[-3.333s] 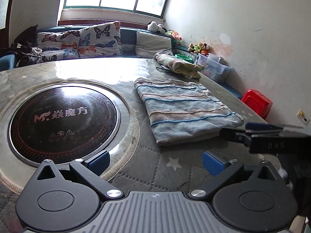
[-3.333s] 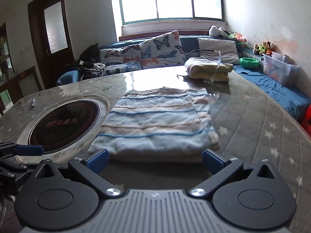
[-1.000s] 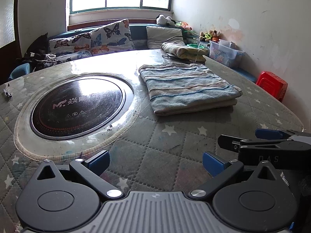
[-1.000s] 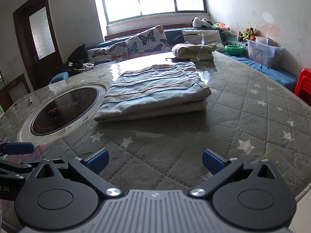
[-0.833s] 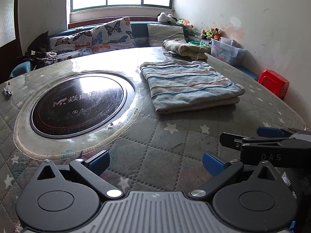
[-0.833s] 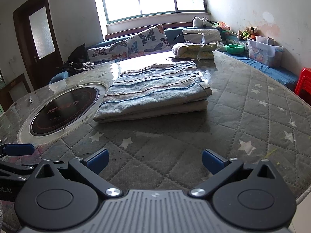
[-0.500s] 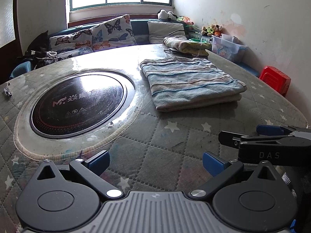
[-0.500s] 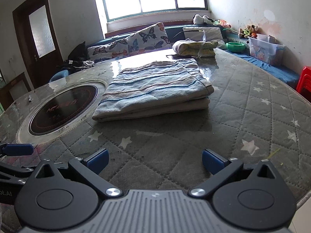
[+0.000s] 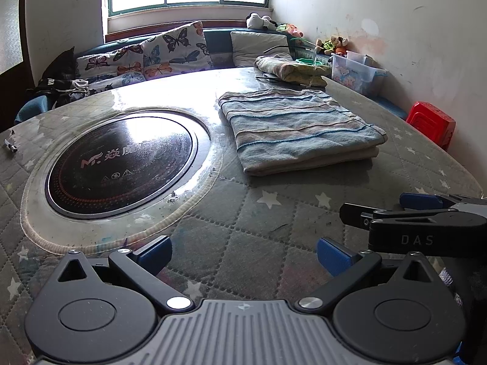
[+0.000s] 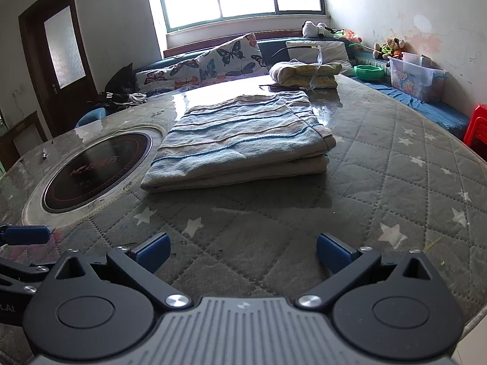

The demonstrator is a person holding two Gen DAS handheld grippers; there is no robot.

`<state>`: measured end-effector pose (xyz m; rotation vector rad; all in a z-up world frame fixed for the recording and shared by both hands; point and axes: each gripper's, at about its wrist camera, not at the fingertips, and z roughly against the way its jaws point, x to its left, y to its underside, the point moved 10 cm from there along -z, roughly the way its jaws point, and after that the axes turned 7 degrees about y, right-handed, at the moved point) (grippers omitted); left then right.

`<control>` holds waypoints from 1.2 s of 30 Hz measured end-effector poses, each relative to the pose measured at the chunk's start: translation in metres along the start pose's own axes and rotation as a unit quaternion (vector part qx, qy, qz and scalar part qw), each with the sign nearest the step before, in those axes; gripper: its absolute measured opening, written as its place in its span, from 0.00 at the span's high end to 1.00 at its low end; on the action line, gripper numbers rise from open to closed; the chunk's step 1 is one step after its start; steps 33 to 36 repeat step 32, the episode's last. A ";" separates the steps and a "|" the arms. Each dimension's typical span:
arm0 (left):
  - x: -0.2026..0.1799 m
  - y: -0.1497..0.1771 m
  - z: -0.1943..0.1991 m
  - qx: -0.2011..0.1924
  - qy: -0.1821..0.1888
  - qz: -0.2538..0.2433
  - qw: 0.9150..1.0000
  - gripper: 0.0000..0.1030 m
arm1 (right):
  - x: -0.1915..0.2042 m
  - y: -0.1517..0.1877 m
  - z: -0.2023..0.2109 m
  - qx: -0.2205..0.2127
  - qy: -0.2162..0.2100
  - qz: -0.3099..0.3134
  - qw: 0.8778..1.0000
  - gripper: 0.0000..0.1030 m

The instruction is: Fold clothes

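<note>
Folded striped garment [image 10: 243, 149] lies ahead of both grippers, long axis left-right; right gripper [image 10: 242, 251] nearer (left gripper [image 9: 243, 251] offset leftward). Jaws spread, empty.

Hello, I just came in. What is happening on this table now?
A person holds two grippers for folding clothes. The striped blue and beige garment lies folded on the quilted grey table cover, beside the round black cooktop. The left gripper and right gripper are both open, holding nothing, hovering short of it. Another folded yellowish cloth lies farther back.
</note>
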<state>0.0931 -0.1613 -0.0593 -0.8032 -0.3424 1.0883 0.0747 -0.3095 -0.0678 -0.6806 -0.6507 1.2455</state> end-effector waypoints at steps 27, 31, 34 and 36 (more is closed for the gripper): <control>0.001 -0.014 -0.015 0.005 -0.007 -0.011 1.000 0.00 | -0.011 -0.014 -0.009 -0.006 0.011 -0.009 1.000 0.00; 0.000 -0.015 -0.016 0.007 -0.005 -0.013 1.000 0.00 | -0.012 -0.017 -0.010 -0.007 0.014 -0.010 1.000 0.00; 0.000 -0.015 -0.017 0.008 -0.003 -0.014 1.000 0.00 | -0.011 -0.018 -0.010 -0.008 0.013 -0.010 1.000 0.00; 0.000 -0.015 -0.017 0.008 -0.003 -0.014 1.000 0.00 | -0.011 -0.018 -0.010 -0.008 0.013 -0.010 1.000 0.00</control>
